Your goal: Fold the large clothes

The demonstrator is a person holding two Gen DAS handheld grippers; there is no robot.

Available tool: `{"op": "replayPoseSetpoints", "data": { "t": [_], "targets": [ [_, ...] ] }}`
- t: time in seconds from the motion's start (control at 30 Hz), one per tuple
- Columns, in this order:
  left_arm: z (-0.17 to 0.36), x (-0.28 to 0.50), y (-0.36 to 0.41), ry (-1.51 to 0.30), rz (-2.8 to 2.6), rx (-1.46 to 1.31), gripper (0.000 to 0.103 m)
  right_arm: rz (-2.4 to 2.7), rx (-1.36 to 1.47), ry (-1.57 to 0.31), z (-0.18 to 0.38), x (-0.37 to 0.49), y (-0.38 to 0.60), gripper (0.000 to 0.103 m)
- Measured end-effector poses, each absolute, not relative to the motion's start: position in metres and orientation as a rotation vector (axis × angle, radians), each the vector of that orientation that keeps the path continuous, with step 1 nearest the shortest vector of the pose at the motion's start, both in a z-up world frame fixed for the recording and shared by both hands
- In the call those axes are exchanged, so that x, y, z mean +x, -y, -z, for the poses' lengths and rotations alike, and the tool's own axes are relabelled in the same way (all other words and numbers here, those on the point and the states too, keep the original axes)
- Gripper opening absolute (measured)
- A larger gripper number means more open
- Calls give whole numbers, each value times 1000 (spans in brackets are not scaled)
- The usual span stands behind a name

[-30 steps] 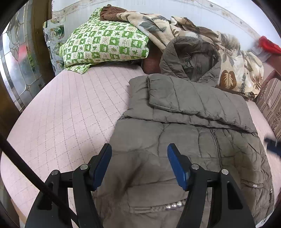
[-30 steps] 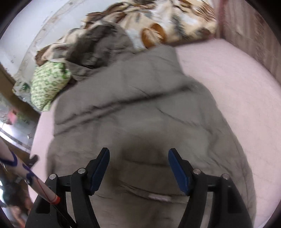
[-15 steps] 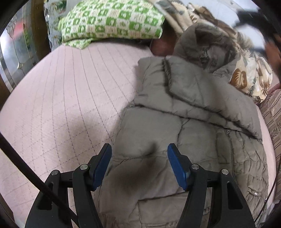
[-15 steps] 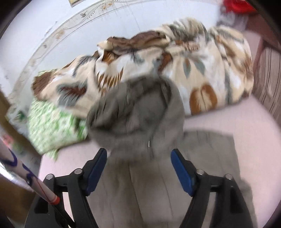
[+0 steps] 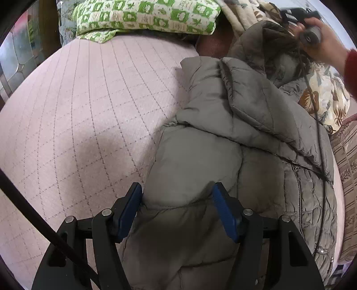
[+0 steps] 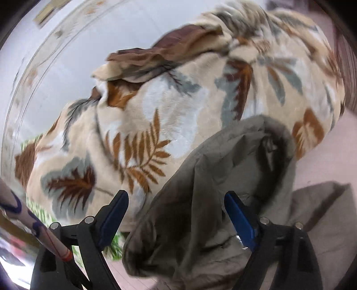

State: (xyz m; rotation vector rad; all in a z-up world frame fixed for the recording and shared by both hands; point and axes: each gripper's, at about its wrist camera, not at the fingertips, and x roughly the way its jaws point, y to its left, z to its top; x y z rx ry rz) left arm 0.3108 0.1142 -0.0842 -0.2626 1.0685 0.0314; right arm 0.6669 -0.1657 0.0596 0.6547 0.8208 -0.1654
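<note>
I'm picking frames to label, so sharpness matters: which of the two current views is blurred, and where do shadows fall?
Left wrist view: sharp, strong fisheye bending of the bedspread grid lines; the left gripper casts a soft shadow on the jacket and bedspread. Right wrist view: motion-blurred, the leaf-print blanket and hood smeared; right gripper itself crisp.

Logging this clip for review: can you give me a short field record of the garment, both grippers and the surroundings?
garment: grey padded jacket, lying on pink bedspread, sleeve folded across
left gripper: open, over jacket's lower part
right gripper: open, at the hood
right hand: above hood
behind: leaf-print blanket, green patterned pillow
</note>
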Motion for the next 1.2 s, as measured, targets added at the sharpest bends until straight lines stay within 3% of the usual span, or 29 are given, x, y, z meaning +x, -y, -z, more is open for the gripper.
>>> {"op": "replayPoseSetpoints", "data": {
  "t": [0.03,0.07,0.1,0.17,0.4,0.67,0.87,1.2],
  "targets": [
    [84,311,-115,-1072,-32,-266,65,172,650,-833,-56,669,167,78],
    [84,311,-115,-1073,-30,-271,65,173,644,-841,-53,670,168,42],
    [83,311,-116,-1072,-30,-276,65,148,644,-867,-47,670,169,26],
    [80,309,-118,-1072,-28,-288,65,123,639,-894,-43,662,171,14],
    [68,300,-125,-1056,-25,-330,65,3,481,-882,-70,582,157,10],
    [49,283,-131,-1036,-3,-348,65,-68,422,-942,-72,421,155,9],
    [37,276,-143,-994,-18,-369,65,-91,488,-1041,-19,325,157,8],
    [39,280,-143,-1002,-72,-336,65,57,630,-1154,89,350,181,10]
  ]
}}
